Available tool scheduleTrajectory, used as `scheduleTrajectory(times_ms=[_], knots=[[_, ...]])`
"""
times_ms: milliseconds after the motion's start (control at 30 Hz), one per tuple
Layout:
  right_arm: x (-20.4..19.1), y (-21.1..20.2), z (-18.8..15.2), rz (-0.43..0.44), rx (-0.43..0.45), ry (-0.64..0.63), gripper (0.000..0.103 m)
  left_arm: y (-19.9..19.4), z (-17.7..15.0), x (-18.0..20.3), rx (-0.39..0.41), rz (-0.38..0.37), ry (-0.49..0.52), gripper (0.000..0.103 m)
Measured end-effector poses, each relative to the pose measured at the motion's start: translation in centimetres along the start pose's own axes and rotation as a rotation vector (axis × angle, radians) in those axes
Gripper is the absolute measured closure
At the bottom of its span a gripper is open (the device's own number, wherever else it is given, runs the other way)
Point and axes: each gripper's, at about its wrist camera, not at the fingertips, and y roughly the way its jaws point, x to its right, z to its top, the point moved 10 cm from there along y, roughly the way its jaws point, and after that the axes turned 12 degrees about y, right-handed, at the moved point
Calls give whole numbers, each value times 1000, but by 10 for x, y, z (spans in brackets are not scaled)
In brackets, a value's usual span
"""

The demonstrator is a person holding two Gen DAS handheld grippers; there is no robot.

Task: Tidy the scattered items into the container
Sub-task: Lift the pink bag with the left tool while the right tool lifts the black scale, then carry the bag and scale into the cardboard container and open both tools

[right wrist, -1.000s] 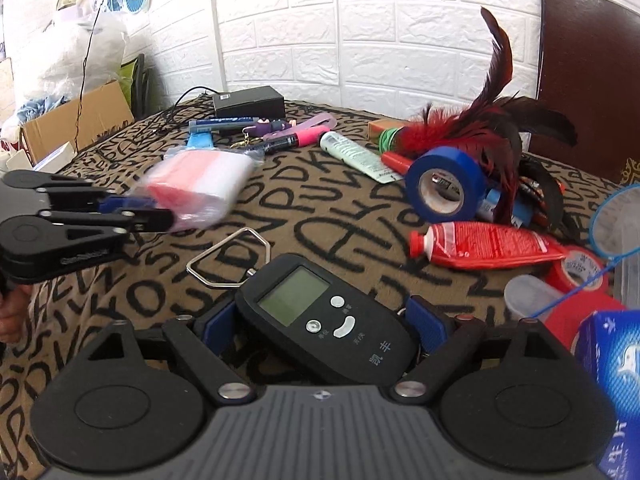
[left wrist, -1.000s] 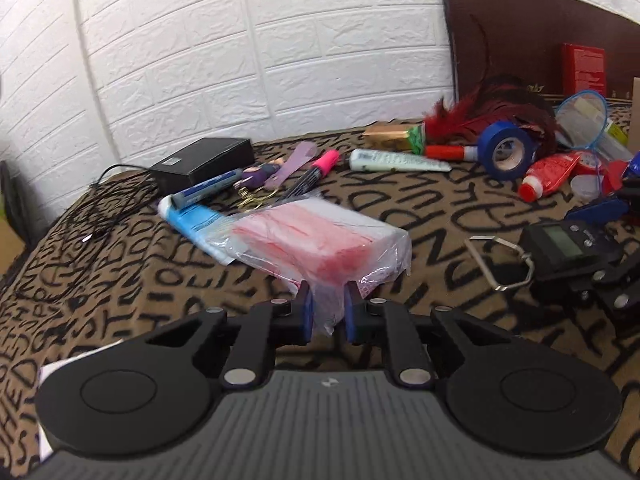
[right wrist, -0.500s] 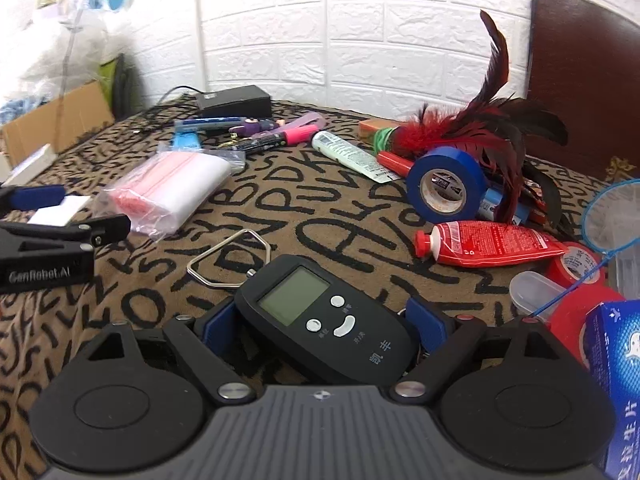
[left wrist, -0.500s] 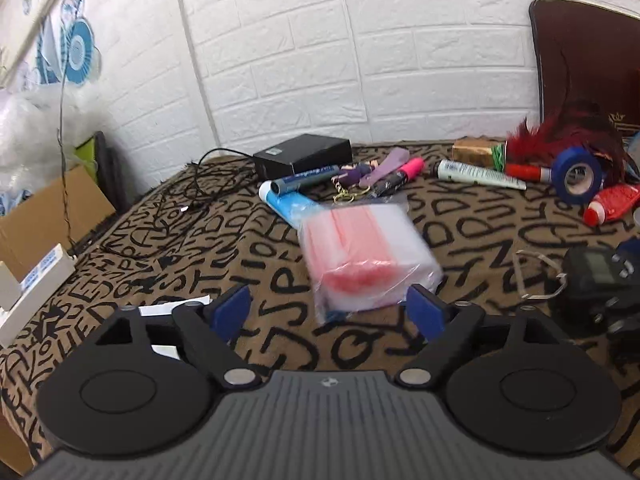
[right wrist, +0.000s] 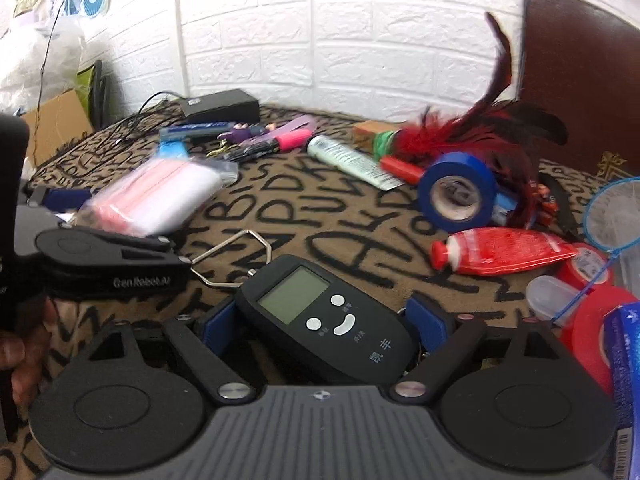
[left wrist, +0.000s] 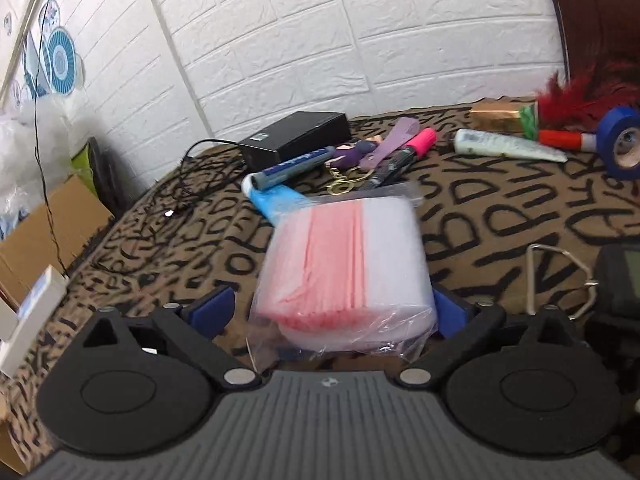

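A tablecloth (left wrist: 520, 216) printed with black letters on brown covers the whole surface, and a white brick wall (left wrist: 360, 40) rises behind it. At the left edge of the left wrist view stands an open cardboard box (left wrist: 44, 236); its contents cannot be made out. No container for tidying can be identified on the cloth.

The clear plastic bag (left wrist: 344, 264) holds a stack of pink and white sheets. It lies flat on the cloth with its long axis running away from the left gripper (left wrist: 332, 312) toward the wall. Its near end sits between that gripper's blue pads (left wrist: 214, 308). The left jaws are opening and stand wide; a gap shows at the left pad, while the bag hides the right pad's face.

A black flat box (left wrist: 296, 140) with a cable lies near the wall. In front of it are a blue tube (left wrist: 280, 196), a pink marker (left wrist: 404, 152) and a pale tube (left wrist: 508, 146) lying on its side.

The black digital scale (right wrist: 320, 320) lies between the right gripper's (right wrist: 320, 322) pads, screen up, its long axis slanting toward the left, its metal hook (right wrist: 232, 256) pointing at the bag. The right jaws are opening; whether the pads touch the scale cannot be told.

Right of it lie a blue tape roll (right wrist: 456, 196) on edge, a red tube (right wrist: 504, 250) with its cap leftward, and a red feather toy (right wrist: 468, 136).
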Motion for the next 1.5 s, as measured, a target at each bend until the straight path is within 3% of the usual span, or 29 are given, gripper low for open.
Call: scheduleTrajectory(times_ms=[100, 267, 433, 500, 533, 567, 633, 700, 767, 933, 1100, 1333, 1500], knots=[[-20, -7, -2, 114, -26, -70, 10, 6, -8, -16, 5, -14, 11, 0], [-17, -5, 11, 127, -4, -158, 3, 10, -12, -23, 19, -39, 21, 1], [-18, 7, 11, 174, -74, -210, 6, 10, -6, -16, 29, -10, 50, 1], [-18, 11, 5, 186, -102, -211, 11, 10, -5, -15, 29, -10, 47, 4], [-19, 9, 4, 197, -89, -199, 13, 11, -4, -14, 32, -16, 46, 10], [-19, 8, 2, 203, -83, -189, 18, 10, -4, -13, 36, -19, 47, 13], [-20, 4, 2, 204, -68, -163, 33, 7, -3, -7, 49, -16, 59, 31], [-23, 0, 1, 190, -57, -167, 49, 4, -1, -2, 71, -13, 85, 42], [-26, -5, -1, 187, -48, -176, 54, 1, 1, -1, 89, -35, 76, 49], [-24, -10, -1, 178, -33, -154, 54, -12, 1, -5, 131, -114, 11, 56], [-19, -21, 7, 167, 7, -122, 54, -32, 12, -10, 211, -120, 11, 57], [-4, -38, 27, 135, 67, -93, 54, -50, 25, -8, 248, -156, -24, 59], [9, -58, 45, 114, 121, -66, 54, -75, 44, -2, 319, -155, -11, 59]])
